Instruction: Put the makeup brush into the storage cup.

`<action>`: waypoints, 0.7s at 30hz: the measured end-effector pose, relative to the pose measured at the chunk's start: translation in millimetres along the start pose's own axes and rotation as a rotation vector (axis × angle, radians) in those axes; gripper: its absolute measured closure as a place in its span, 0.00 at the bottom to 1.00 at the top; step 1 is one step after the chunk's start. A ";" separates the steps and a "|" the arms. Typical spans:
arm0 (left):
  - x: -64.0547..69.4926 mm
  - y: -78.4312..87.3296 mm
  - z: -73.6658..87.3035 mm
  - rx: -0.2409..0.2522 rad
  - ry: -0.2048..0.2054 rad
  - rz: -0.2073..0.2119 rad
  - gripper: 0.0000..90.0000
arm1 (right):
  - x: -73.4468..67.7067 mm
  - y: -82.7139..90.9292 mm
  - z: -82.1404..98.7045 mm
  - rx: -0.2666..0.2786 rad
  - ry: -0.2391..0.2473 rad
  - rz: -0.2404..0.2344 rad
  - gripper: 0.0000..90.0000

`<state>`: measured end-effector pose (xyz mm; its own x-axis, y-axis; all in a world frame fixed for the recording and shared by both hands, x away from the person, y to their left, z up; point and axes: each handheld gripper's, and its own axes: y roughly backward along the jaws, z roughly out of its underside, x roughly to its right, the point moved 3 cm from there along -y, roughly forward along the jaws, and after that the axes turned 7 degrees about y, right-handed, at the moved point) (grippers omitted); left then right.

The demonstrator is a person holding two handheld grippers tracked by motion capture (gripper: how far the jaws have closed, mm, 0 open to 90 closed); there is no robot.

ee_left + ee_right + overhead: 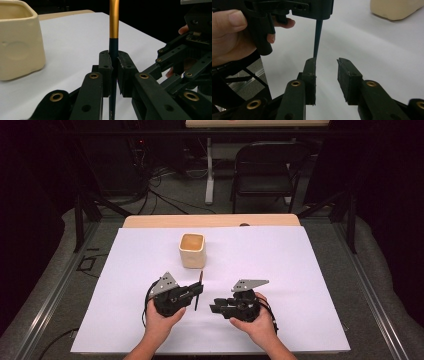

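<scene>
A thin brush with a dark teal handle and a gold ferrule (114,30) stands upright between the pads of my left gripper (113,67), which is shut on it. In the high view the brush (199,287) sticks out of the left gripper (196,292) just in front of the cream cup (192,250). My right gripper (325,72) is open, with a bare gap between its pads. The brush handle's pointed lower end (317,37) hangs down from the left gripper to the tip of the right gripper's left-hand pad (310,72). In the high view the right gripper (213,307) points left toward the brush.
A white sheet (280,270) covers the wooden table (150,221). The square cream cup (17,40) stands at mid-sheet, close ahead of the left gripper. A black folding chair (265,167) and cables sit on the floor beyond the table.
</scene>
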<state>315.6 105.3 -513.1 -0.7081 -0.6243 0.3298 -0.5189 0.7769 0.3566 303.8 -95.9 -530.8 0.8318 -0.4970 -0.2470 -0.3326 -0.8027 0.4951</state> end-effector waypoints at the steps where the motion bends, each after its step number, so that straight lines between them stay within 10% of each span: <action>1: 0.1 -0.5 -0.4 -0.001 0.000 0.023 0.92 | -0.5 -0.4 -0.5 0.008 -0.004 0.001 0.77; 21: 13.3 -8.9 -4.0 0.012 -0.005 0.047 0.92 | 4.9 -9.4 -3.9 0.057 -0.097 -0.039 0.80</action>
<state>312.8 89.7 -508.4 -0.7341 -0.5870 0.3415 -0.4909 0.8061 0.3304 312.7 -89.6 -533.5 0.7989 -0.4920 -0.3459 -0.3274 -0.8382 0.4361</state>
